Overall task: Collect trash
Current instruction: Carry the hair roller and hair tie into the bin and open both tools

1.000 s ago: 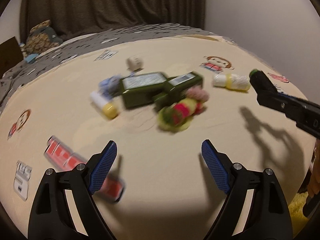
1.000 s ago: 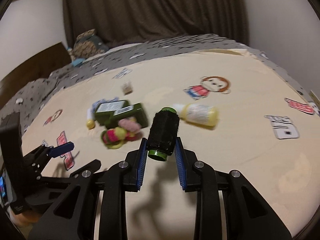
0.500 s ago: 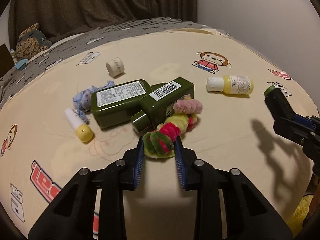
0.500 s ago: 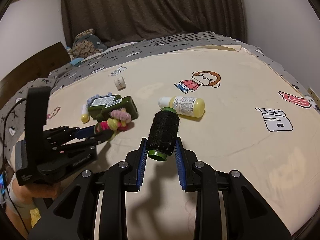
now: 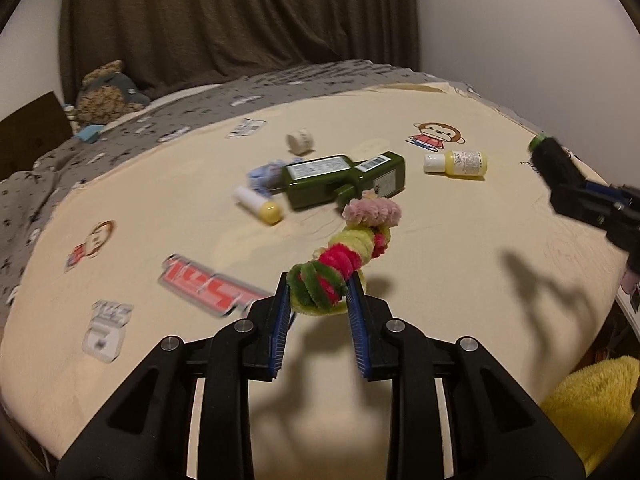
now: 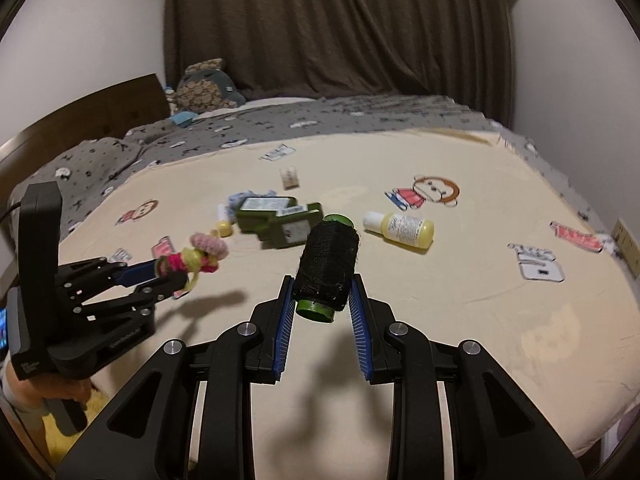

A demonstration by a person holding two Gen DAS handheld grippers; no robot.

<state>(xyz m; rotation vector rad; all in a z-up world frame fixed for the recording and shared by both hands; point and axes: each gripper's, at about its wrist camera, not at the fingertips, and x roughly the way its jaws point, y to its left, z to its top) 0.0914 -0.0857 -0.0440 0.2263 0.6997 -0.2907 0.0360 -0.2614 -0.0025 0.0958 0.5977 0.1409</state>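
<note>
- Left wrist view: left gripper [image 5: 319, 286] angled down over the bed [image 5: 460, 248], clamped on the near end of a fuzzy chain [image 5: 344, 258], which hangs clear of the sheet. Right gripper at frame's right edge.
- Right wrist view: right gripper [image 6: 322, 294] tilted down, clamped on a black spool [image 6: 327, 266] above the bed. Green bottles [image 6: 280, 224] lie beyond.

I see a cream bed sheet [image 5: 460, 248] printed with cartoon monkeys. Beyond the sheet lies a grey patterned blanket [image 6: 360, 116]; a stuffed toy [image 6: 208, 88] sits at the blanket's far left, before a dark curtain [image 6: 340, 28].

left tool [image 5: 319, 294]: black frame, silver screws | right tool [image 6: 322, 294]: blue ribbed pads
</note>
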